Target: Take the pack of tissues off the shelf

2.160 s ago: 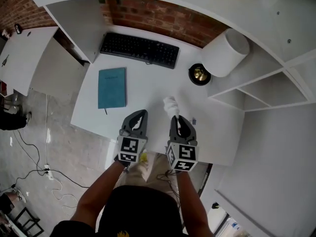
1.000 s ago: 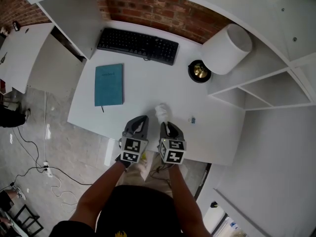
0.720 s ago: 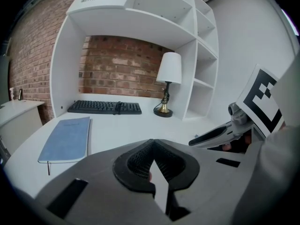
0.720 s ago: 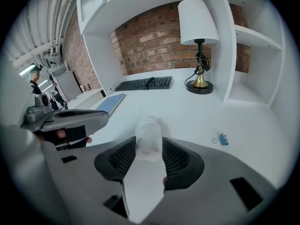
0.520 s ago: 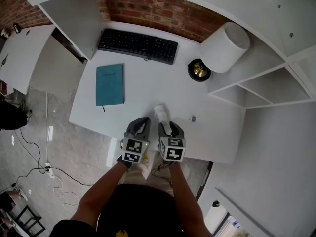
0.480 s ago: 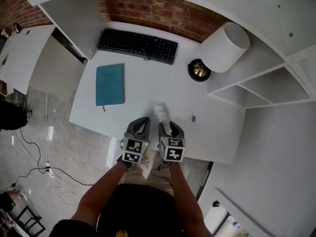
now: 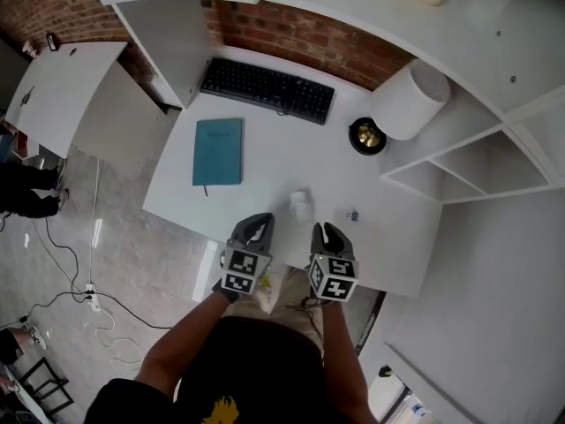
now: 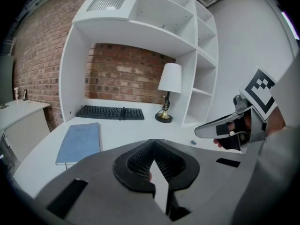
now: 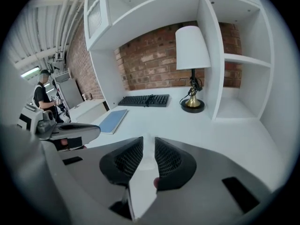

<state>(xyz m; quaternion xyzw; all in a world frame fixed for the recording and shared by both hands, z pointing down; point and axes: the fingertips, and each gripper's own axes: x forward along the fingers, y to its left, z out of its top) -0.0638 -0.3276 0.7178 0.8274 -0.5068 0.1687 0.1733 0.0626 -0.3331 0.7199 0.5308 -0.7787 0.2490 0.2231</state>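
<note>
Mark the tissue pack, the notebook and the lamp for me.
Tissue pack (image 7: 302, 205), head view, middle of the pack.
Notebook (image 7: 218, 151), head view, centre of cover.
Lamp (image 7: 408, 102), head view, side of shade.

one keyboard (image 7: 267, 89), one notebook (image 7: 217, 151), one lamp (image 7: 408, 101) (one tissue pack (image 7: 302, 205) too).

Black keyboard (image 7: 267, 89) along brick wall (image 7: 300, 35); teal notebook (image 7: 218, 152) before keyboard's left end; white-shaded lamp (image 7: 406, 102) right of keyboard.

light: bright, even | shadows: soft | focus: sharp | edges: fisheye bend, dark corners
</note>
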